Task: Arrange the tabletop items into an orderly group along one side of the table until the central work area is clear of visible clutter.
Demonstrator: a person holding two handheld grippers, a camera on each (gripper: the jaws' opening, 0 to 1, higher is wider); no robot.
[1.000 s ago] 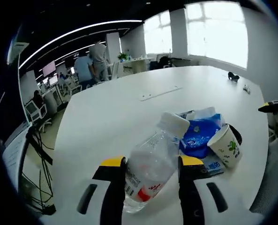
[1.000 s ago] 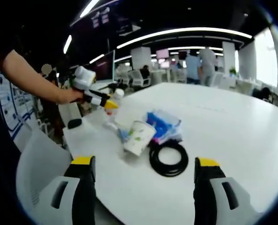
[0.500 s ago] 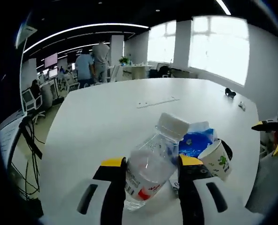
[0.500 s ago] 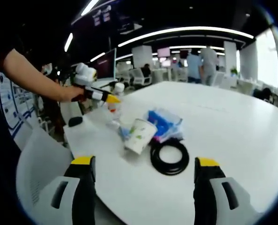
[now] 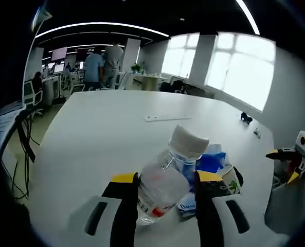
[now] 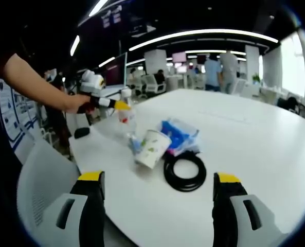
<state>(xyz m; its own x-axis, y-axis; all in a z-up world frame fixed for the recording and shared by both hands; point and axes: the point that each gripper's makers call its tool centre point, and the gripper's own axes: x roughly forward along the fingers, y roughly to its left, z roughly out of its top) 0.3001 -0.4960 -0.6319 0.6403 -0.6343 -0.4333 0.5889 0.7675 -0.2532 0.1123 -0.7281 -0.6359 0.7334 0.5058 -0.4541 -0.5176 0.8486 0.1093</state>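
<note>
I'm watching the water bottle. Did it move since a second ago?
Yes. In the right gripper view, the water bottle, clamped in the left gripper, has lifted off the table, rising relative to the paper cup.

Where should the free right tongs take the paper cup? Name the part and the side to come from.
Take the paper cup across its mid-wall, coming from the near table edge. It lies tilted, propped against the blue packet, with the black cable coil close beside it, so the wall facing the open right tongs looks the freest. Grip lightly; paper probably crushes.
</note>
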